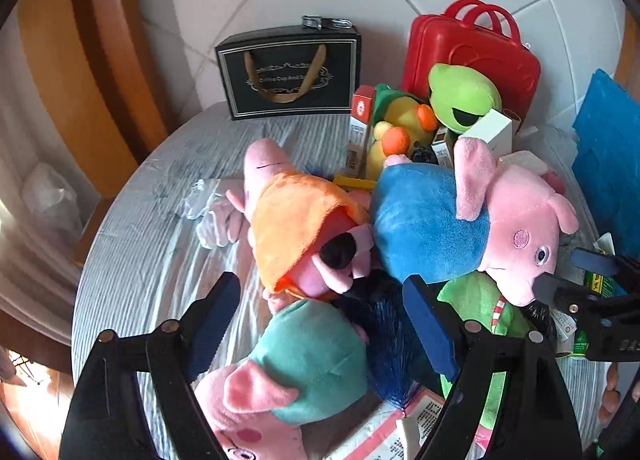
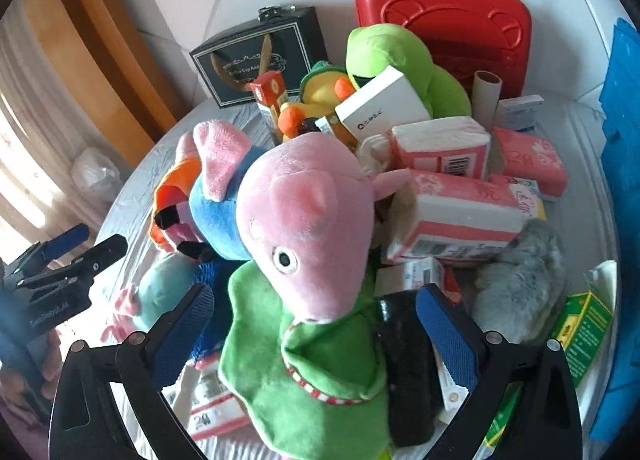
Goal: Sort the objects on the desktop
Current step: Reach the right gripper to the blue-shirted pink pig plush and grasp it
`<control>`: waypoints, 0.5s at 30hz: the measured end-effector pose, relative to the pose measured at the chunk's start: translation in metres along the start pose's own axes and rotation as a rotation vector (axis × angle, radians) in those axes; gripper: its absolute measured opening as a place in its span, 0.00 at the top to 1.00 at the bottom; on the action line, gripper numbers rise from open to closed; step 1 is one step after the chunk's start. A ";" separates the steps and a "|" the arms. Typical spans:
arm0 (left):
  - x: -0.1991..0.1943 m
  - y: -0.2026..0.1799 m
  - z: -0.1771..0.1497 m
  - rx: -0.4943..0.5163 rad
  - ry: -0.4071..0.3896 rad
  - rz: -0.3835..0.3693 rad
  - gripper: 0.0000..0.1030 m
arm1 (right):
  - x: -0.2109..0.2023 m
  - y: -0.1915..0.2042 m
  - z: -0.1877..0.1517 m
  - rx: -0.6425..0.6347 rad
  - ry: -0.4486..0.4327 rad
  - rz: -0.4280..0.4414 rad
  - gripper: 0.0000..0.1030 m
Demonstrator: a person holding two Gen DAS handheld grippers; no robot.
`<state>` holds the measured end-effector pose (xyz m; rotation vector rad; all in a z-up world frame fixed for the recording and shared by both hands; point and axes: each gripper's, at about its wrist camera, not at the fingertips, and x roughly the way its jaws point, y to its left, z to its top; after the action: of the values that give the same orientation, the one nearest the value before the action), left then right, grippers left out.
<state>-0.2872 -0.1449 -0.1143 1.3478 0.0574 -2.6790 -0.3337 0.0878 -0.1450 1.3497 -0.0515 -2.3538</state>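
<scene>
A heap of toys and boxes lies on a round table with a grey striped cloth (image 1: 132, 244). My left gripper (image 1: 320, 324) is open over a teal-dressed pink pig plush (image 1: 312, 364), with an orange-dressed pig (image 1: 304, 219) and a blue-dressed pig (image 1: 432, 219) just beyond. My right gripper (image 2: 316, 328) is open around a green plush (image 2: 320, 388) that lies under the blue-dressed pig's pink head (image 2: 308, 227). The right gripper also shows at the right edge of the left wrist view (image 1: 576, 280). The left gripper shows at the left of the right wrist view (image 2: 76, 252).
At the back stand a black gift box (image 1: 288, 75) and a red case (image 1: 476, 55), with a green frog plush (image 1: 464, 95) and a yellow duck plush (image 1: 400, 127). Pink tissue packs (image 2: 460, 211), a white box (image 2: 380, 107), a grey plush (image 2: 524, 280) and a green carton (image 2: 584, 324) crowd the right.
</scene>
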 end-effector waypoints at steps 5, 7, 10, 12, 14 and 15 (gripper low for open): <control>0.032 -0.026 0.010 0.080 0.026 -0.088 0.19 | 0.031 -0.025 0.018 0.086 0.029 -0.086 0.23; 0.042 -0.037 0.014 0.110 0.027 -0.132 0.19 | 0.034 -0.048 0.027 0.159 0.029 -0.117 0.26; 0.057 -0.054 0.020 0.151 0.035 -0.185 0.19 | 0.036 -0.065 0.031 0.201 0.041 -0.099 0.26; 0.066 -0.062 0.023 0.173 0.037 -0.193 0.19 | 0.036 -0.064 0.032 0.174 0.037 -0.101 0.26; 0.072 -0.064 0.025 0.183 0.026 -0.205 0.18 | 0.031 -0.059 0.032 0.136 0.022 -0.077 0.23; 0.074 -0.063 0.026 0.184 0.028 -0.214 0.16 | 0.026 -0.057 0.033 0.119 0.001 -0.059 0.13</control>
<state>-0.3609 -0.0933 -0.1598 1.5112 -0.0453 -2.9036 -0.3917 0.1242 -0.1624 1.4257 -0.1560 -2.4332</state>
